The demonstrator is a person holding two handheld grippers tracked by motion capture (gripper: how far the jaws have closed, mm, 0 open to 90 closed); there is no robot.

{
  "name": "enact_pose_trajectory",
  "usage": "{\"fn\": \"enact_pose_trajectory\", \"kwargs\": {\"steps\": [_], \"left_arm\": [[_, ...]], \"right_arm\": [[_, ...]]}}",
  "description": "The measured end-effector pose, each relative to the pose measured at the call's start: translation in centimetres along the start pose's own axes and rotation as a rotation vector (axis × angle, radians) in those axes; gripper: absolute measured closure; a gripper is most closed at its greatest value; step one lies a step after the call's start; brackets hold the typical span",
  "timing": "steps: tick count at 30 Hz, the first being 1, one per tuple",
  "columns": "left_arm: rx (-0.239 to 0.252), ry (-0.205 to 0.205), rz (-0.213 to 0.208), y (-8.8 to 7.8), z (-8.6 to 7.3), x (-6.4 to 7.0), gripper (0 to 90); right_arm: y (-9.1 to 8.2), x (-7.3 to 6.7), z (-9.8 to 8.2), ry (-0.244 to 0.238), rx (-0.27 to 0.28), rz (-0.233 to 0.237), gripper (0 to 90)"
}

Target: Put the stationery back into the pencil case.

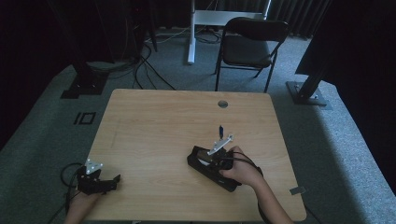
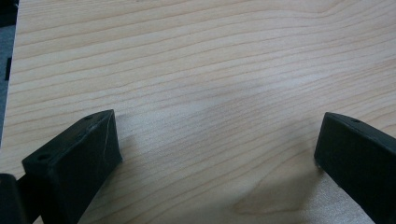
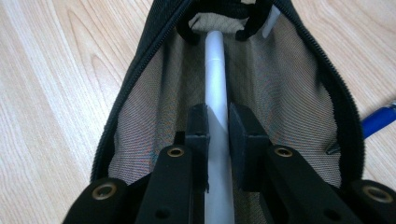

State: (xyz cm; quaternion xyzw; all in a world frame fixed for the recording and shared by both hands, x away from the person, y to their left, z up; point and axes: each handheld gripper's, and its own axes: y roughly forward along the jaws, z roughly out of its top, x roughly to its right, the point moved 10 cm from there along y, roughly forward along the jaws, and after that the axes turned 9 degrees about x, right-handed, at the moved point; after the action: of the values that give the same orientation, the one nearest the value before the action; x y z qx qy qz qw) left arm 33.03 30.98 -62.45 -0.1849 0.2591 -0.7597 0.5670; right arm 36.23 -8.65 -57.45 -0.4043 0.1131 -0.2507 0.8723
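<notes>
An open black pencil case (image 3: 140, 84) with a mesh lining lies on the wooden table. My right gripper (image 3: 217, 119) reaches into it and is shut on a white pen (image 3: 216, 70), which points along the case toward its far end. In the high view the case (image 1: 198, 161) sits right of the table's middle, with the right gripper (image 1: 212, 161) over it. A blue pen (image 1: 221, 129) lies on the table just beyond the case; it also shows beside the case (image 3: 378, 119). My left gripper (image 1: 114, 179) rests open at the table's front left, nothing between its fingers (image 2: 88, 144).
The wooden table (image 1: 159, 126) has a round cable hole (image 1: 222, 103) near its far edge. A black chair (image 1: 250, 46) stands behind the table. Dark frame posts (image 1: 308, 88) and cables stand on the grey carpet around it.
</notes>
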Motion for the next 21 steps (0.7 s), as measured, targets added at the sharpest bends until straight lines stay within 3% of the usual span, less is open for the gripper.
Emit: {"fn": "enact_pose_trajectory", "kwargs": {"steps": [11, 21], "left_arm": [[0.0, 0.0, 0.0, 0.0, 0.0, 0.0, 0.2], [0.0, 0.0, 0.0, 0.0, 0.0, 0.0, 0.2]], "right_arm": [[0.6, 0.2, 0.0, -0.017, -0.036, -0.023, 78.2], [1.1, -0.1, -0.3, 0.018, -0.047, 0.001, 76.2]]}}
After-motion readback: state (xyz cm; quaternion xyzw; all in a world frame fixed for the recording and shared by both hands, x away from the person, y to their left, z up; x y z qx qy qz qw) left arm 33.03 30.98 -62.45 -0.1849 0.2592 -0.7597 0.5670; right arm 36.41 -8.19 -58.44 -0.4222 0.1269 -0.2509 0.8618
